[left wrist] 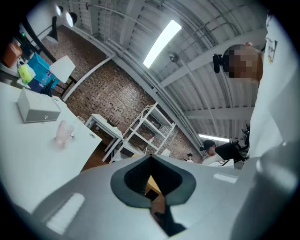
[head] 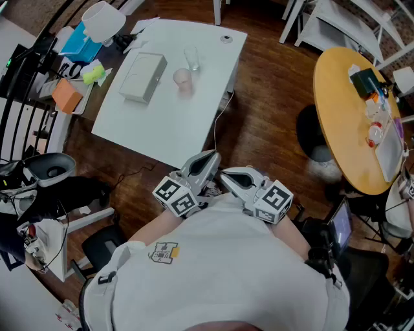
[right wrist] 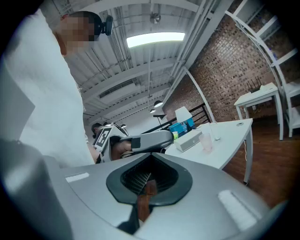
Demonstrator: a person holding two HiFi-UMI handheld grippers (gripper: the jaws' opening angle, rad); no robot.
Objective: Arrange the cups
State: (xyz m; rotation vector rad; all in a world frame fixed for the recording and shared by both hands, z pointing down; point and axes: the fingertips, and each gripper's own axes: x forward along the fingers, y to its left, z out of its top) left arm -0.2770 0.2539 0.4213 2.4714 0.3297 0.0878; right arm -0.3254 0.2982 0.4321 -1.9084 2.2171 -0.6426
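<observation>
A pink cup [head: 182, 77] and a clear glass [head: 191, 58] stand close together on the far half of the white table [head: 168, 129], beside a white box [head: 143, 76]. Both grippers are held close to the person's chest, well short of the table. My left gripper [head: 212, 156] is shut with nothing in it, and my right gripper [head: 224, 173] is shut and empty beside it. The left gripper view shows its closed jaws [left wrist: 152, 187] with the pink cup [left wrist: 63, 132] far off. In the right gripper view its closed jaws [right wrist: 147, 187] point toward the pink cup [right wrist: 205, 140] and clear glass [right wrist: 214, 131].
A round wooden table [head: 336, 116] with small items stands at the right, a dark stool [head: 317, 136] beside it. A small round lid [head: 226, 39] lies at the white table's far corner. Left of the table are a cluttered shelf [head: 71, 97], a white lamp [head: 103, 19] and a chair [head: 52, 168].
</observation>
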